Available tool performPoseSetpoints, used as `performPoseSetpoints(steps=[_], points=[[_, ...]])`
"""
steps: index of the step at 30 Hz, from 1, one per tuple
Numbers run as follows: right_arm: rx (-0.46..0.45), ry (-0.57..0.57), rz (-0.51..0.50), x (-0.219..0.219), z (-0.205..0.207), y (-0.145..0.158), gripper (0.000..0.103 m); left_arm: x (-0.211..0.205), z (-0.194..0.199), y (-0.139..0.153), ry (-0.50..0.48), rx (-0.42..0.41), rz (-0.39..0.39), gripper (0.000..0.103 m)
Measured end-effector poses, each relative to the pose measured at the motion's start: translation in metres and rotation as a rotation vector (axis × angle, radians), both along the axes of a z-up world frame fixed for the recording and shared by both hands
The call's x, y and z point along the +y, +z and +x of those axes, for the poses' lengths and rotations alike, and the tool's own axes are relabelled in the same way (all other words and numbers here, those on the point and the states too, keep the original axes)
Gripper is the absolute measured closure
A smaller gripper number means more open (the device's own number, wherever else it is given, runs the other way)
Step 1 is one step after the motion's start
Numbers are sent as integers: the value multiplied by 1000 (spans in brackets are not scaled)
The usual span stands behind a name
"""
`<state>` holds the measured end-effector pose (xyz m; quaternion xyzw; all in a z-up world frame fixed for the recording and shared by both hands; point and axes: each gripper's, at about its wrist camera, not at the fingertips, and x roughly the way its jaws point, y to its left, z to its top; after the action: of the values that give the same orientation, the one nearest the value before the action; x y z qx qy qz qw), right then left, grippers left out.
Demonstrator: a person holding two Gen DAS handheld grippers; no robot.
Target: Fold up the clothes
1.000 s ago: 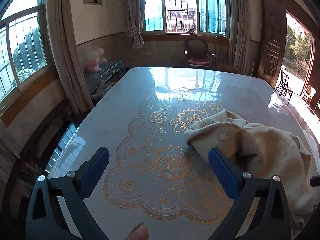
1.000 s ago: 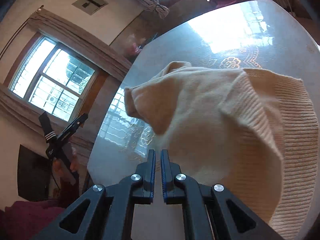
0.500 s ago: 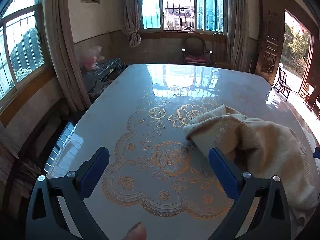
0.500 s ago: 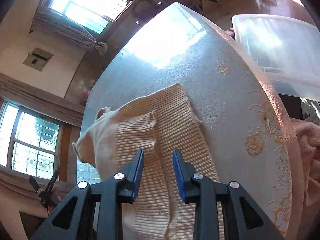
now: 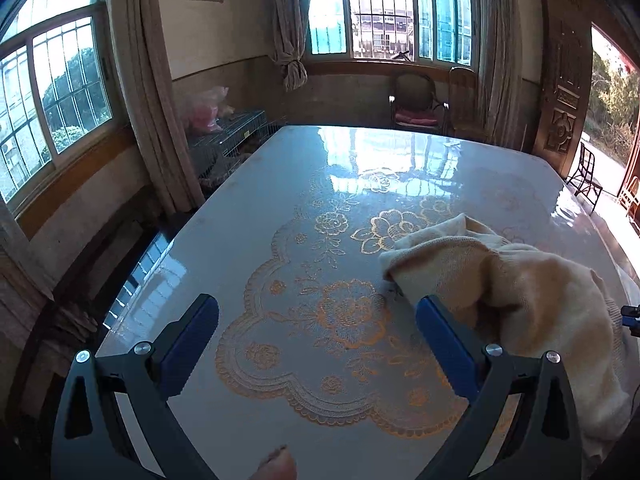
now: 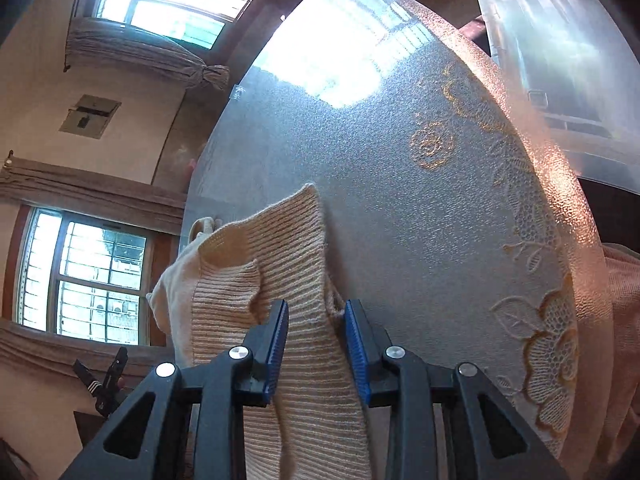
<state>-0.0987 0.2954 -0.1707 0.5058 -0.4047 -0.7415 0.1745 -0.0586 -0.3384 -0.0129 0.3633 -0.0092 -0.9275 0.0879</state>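
Observation:
A cream knit sweater (image 5: 520, 292) lies crumpled on the right side of the table (image 5: 280, 208). My left gripper (image 5: 316, 336) is wide open and empty above the table, with its right finger next to the sweater's near fold. In the right wrist view the sweater's ribbed hem (image 6: 304, 280) runs between the fingers of my right gripper (image 6: 316, 340). The jaws stand open around the hem, not closed on it.
The table has a glossy cover with gold lace flowers. A clear plastic bin (image 6: 560, 60) stands beyond the table's edge in the right wrist view. Pink cloth (image 6: 624, 320) hangs past that edge. Chairs (image 5: 416, 100) and a wire cage (image 5: 228, 140) stand by the far walls.
My right gripper was shut a second ago, has opened and now straddles the ribbed hem, closer to the table. The sweater has dropped onto the table. My left gripper stays open, barely moved.

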Motion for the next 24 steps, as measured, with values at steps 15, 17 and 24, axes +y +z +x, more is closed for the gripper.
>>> performPoseSetpoints(steps=[15, 17, 24], points=[[176, 177, 153, -112, 36, 83, 97, 35, -8, -5, -104, 12, -17, 2], [209, 269, 153, -157, 56, 96, 99, 42, -13, -4, -156, 9, -5, 2], [255, 570, 171, -298, 129, 116, 100, 67, -29, 4, -335, -12, 82, 2]])
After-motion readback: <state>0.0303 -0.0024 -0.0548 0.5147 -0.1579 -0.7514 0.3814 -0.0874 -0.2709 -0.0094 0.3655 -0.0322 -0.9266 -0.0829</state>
